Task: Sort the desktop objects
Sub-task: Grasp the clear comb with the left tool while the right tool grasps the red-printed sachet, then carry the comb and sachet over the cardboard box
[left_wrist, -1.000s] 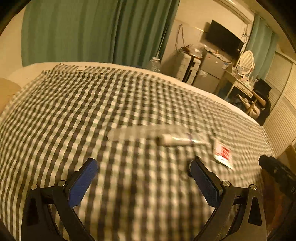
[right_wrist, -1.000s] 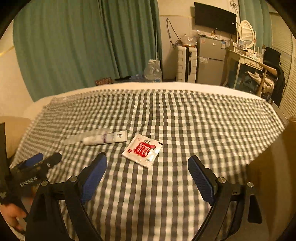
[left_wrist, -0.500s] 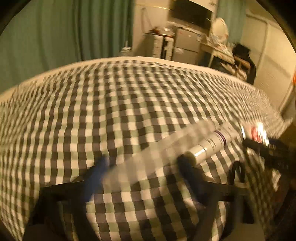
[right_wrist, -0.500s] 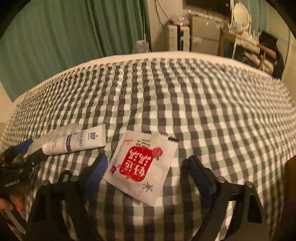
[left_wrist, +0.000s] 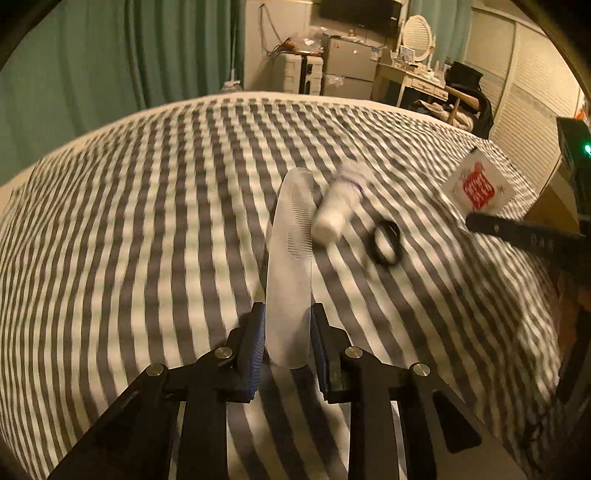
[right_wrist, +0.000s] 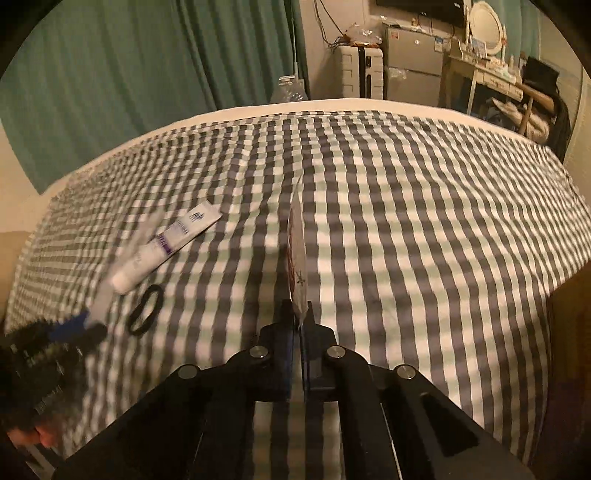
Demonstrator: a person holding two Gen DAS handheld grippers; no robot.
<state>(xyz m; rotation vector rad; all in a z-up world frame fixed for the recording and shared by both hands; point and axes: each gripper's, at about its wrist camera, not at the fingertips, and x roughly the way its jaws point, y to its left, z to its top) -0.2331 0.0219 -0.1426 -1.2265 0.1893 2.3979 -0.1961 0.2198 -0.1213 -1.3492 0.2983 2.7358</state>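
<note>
A clear plastic comb (left_wrist: 290, 258) stands lengthwise between the blue pads of my left gripper (left_wrist: 288, 314); its jaws are closing and the pads touch the comb's sides. Beside it on the checked cloth (left_wrist: 147, 221) lie a white tube (left_wrist: 338, 210) and a black hair tie (left_wrist: 386, 242). My right gripper (right_wrist: 298, 310) is shut on a white packet with a red label (right_wrist: 297, 254), seen edge-on and lifted off the cloth. In the left wrist view the same packet (left_wrist: 478, 188) hangs at the right. The right wrist view also shows the tube (right_wrist: 162, 247), the hair tie (right_wrist: 145, 309) and the left gripper (right_wrist: 85, 325).
The checked cloth (right_wrist: 406, 221) covers a bed. Green curtains (right_wrist: 147, 74) hang behind it, with a water bottle (right_wrist: 290, 88), a white suitcase (right_wrist: 356, 72), a small fridge (right_wrist: 413, 59) and a dressing table with a mirror (right_wrist: 484, 26) beyond. A hand (right_wrist: 40, 432) shows at lower left.
Both grippers came down and closed: the left onto the comb, the right onto the packet, which now stands on edge. The comb has swung to point away from the camera.
</note>
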